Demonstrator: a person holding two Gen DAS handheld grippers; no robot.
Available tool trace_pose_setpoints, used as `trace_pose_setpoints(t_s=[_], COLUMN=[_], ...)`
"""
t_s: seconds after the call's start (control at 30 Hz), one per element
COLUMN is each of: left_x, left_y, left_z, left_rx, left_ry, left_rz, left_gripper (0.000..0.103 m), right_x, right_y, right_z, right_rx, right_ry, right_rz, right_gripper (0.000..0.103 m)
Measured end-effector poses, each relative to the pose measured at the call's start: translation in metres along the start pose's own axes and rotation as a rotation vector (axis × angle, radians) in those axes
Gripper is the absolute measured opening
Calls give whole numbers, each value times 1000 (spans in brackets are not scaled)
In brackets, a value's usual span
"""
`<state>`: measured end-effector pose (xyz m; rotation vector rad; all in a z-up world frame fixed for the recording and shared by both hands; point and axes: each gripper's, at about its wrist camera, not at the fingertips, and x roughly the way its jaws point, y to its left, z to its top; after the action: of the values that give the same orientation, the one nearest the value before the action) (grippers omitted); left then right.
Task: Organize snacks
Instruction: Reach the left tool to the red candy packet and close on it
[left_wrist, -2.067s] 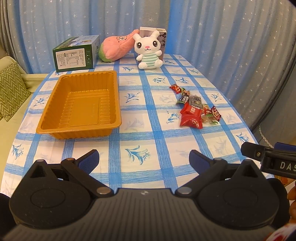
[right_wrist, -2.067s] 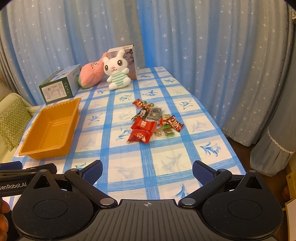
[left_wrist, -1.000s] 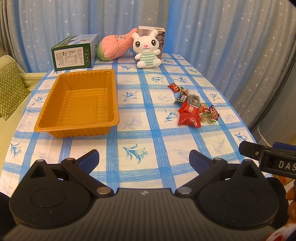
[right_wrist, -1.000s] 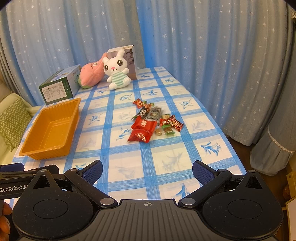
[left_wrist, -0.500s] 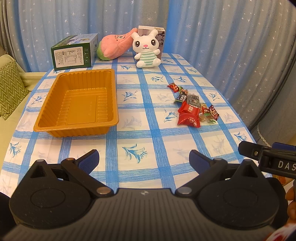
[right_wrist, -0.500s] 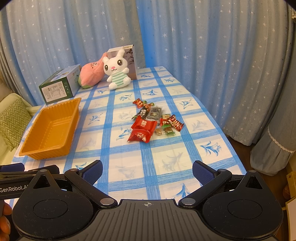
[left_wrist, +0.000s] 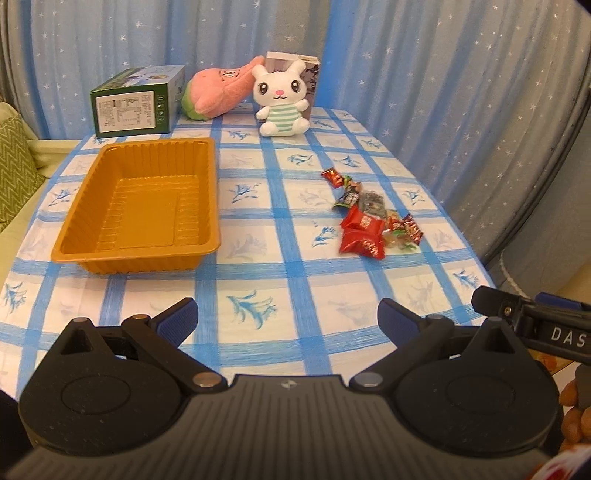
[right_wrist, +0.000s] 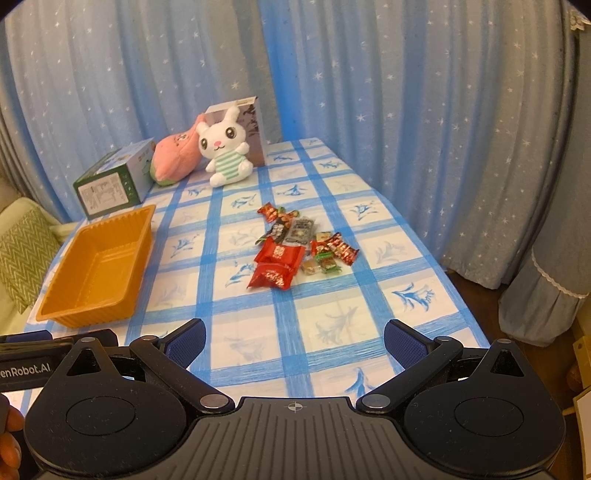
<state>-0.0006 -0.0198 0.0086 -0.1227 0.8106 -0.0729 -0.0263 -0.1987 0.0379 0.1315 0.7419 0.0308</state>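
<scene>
A pile of wrapped snacks (left_wrist: 373, 221) (right_wrist: 299, 247) lies right of the table's middle: two red packets (right_wrist: 277, 264), a dark packet and several small sweets. An empty orange plastic tray (left_wrist: 140, 206) (right_wrist: 96, 269) sits on the left side. My left gripper (left_wrist: 288, 321) hovers open over the near table edge, well short of tray and snacks. My right gripper (right_wrist: 293, 339) is also open and holds nothing, near the front edge with the snacks ahead of it. Each gripper's body shows at the edge of the other's view.
At the far end stand a green box (left_wrist: 136, 101), a pink plush (left_wrist: 218, 92), a white bunny plush (left_wrist: 282, 99) and a grey box (right_wrist: 243, 125) behind it. Blue starred curtains surround the blue-checked table (left_wrist: 288, 258). A sofa with a green cushion (right_wrist: 22, 254) lies left.
The left gripper's view has shifted slightly, with tray and snacks sliding a little down and left in frame. The right gripper has stayed nearly still. Both stay open.
</scene>
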Motion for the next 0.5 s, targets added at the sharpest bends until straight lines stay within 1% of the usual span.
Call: trace_pose_setpoints(t_s=[0.23,0.33,0.5], left_x=[13,29,66], left_y=[-6,-11,-24], left_z=[17,26,37], left_rx=[21,25,35], left_ry=[-6,3,19], left_rz=[-49,-71,-111], left_gripper=[102,102,102], right_x=[3,12,34], right_y=[-20,-29,-47], right_z=[9,16,28], right_rx=[40,61,95], right_ry=[-38,-45,-58], right_rz=[-21,-29,-36], right_gripper=[102,102,102])
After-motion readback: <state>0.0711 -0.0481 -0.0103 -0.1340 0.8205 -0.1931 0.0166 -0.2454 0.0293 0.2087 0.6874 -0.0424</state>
